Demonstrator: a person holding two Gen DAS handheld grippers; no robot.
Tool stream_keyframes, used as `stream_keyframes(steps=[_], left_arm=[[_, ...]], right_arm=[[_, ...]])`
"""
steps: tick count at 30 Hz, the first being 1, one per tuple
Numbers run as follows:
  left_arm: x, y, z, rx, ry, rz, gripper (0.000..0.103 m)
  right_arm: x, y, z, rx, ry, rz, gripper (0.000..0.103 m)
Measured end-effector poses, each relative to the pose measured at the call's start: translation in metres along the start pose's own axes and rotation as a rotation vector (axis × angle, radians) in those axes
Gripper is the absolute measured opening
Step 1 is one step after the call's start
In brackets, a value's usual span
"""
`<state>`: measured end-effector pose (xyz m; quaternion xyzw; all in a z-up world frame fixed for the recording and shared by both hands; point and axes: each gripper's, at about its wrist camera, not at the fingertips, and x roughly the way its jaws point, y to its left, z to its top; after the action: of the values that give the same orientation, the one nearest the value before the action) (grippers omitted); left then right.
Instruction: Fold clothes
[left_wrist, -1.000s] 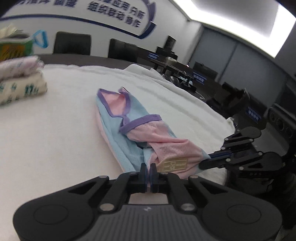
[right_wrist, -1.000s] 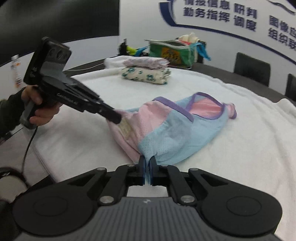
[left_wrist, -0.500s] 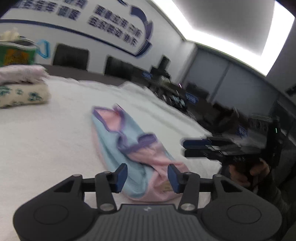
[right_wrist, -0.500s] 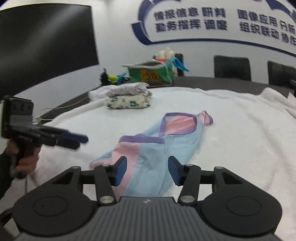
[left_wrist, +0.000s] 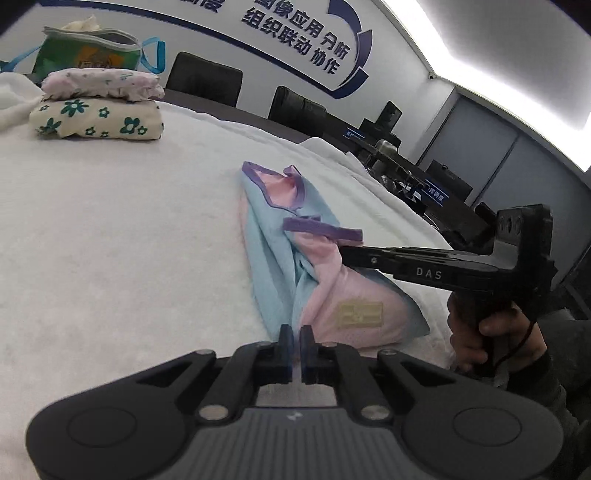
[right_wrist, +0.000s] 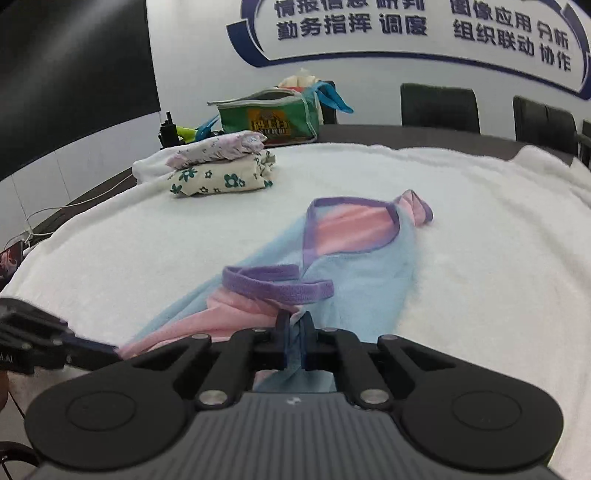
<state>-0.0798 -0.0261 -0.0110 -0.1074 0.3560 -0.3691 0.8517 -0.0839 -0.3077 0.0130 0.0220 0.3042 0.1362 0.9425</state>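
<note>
Half a second ago both grippers hung above the cloth with their fingers spread wide; now both are down on the garment and pressed together on fabric. The left gripper (left_wrist: 295, 338) pinches the near hem of the pink-and-blue garment (left_wrist: 291, 258), close to the near edge of the white blanket (left_wrist: 122, 240) that covers the table. The right gripper (right_wrist: 294, 328) pinches a fold of the same garment (right_wrist: 354, 258) just under its purple strap (right_wrist: 277, 284); from the left wrist view its black fingers reach in from the right, onto the pink panel below the purple band, with the person's right hand (left_wrist: 487, 332) around the handle. The garment's folds have shifted since then: the purple strap now lies doubled over in a loop across the middle, and the pink panel with its beige label (left_wrist: 360, 314) is turned up toward the right edge.

Counted: one garment being worked, lying lengthwise in the middle of the blanket, its neck opening toward the far edge. Two folded pieces sit stacked near the far left corner, a pale lilac print piece (left_wrist: 103, 83) on top of a cream one with green flowers (left_wrist: 96, 122). One green bag (left_wrist: 88, 55) with blue handles stands behind the stack. Two black chairs (left_wrist: 203, 83) show in the left wrist view, along the far edge.
</note>
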Motion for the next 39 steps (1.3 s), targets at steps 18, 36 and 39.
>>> stream_keyframes(steps=[18, 36, 39], left_arm=[[0.035, -0.027, 0.031, 0.039, -0.047, 0.006, 0.049], [0.014, -0.032, 0.024, 0.088, -0.104, -0.038, 0.057], [0.018, -0.035, 0.019, 0.106, -0.087, -0.031, 0.057]], right_arm=[[-0.047, -0.027, 0.010, 0.036, -0.127, -0.107, 0.045], [-0.040, -0.032, 0.007, 0.048, -0.132, -0.106, 0.051], [-0.041, -0.030, 0.009, 0.036, -0.133, -0.098, 0.051]])
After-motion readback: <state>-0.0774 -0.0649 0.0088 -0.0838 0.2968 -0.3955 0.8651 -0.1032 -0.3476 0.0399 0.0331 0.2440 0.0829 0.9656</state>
